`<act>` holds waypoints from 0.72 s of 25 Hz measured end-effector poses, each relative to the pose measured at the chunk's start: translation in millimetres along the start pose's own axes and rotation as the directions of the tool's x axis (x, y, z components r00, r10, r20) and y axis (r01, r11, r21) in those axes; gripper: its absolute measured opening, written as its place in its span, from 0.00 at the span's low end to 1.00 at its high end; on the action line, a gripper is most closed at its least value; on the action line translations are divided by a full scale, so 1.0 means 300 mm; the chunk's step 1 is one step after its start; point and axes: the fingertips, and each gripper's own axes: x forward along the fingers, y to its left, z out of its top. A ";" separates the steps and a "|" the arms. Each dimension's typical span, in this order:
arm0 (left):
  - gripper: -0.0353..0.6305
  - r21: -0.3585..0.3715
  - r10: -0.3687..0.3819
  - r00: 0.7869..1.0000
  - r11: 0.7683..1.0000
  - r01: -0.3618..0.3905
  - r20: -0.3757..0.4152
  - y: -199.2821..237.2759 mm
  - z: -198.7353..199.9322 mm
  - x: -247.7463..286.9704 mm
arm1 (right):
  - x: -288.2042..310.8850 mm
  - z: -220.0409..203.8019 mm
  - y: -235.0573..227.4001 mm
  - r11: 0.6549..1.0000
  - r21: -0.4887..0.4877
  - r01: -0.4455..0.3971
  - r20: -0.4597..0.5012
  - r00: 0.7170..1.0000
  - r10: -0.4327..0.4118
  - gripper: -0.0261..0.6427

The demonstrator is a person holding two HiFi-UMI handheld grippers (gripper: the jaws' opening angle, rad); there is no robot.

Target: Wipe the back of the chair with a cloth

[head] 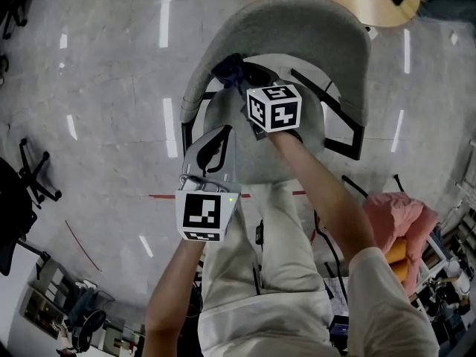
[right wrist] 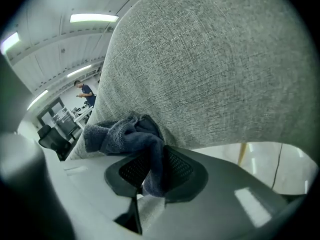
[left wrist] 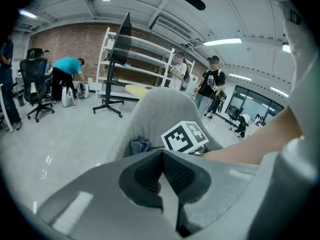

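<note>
Shiny grey floor [head: 111, 88] lies under a grey fabric chair [head: 297, 28]. The right hand-held gripper [right wrist: 152, 171] is clamped on a dark blue cloth [right wrist: 132, 134], bunched against the seat-facing side of the chair back (near its left edge). The left hand-held gripper [left wrist: 161, 176] hangs over the seat, jaws together, holding nothing.
</note>
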 end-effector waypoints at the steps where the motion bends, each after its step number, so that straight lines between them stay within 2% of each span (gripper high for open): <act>1: 0.05 0.002 -0.003 1.000 1.000 0.003 -0.003 -0.002 -0.001 0.004 | -0.003 0.003 -0.010 1.000 0.011 0.010 0.002 1.000 -0.010 0.19; 4: 0.05 0.005 -0.010 1.000 1.000 0.010 -0.011 -0.009 -0.006 0.015 | -0.018 0.014 -0.051 0.998 0.055 0.039 0.012 0.999 -0.040 0.19; 11: 0.05 0.012 -0.027 0.999 1.000 0.027 -0.019 -0.030 0.001 0.051 | -0.062 0.041 -0.159 0.991 0.087 0.098 0.033 0.994 -0.102 0.19; 18: 0.05 0.031 -0.063 0.998 0.997 0.064 -0.023 -0.072 0.018 0.087 | -0.125 0.057 -0.282 0.969 0.181 0.167 0.056 0.982 -0.179 0.19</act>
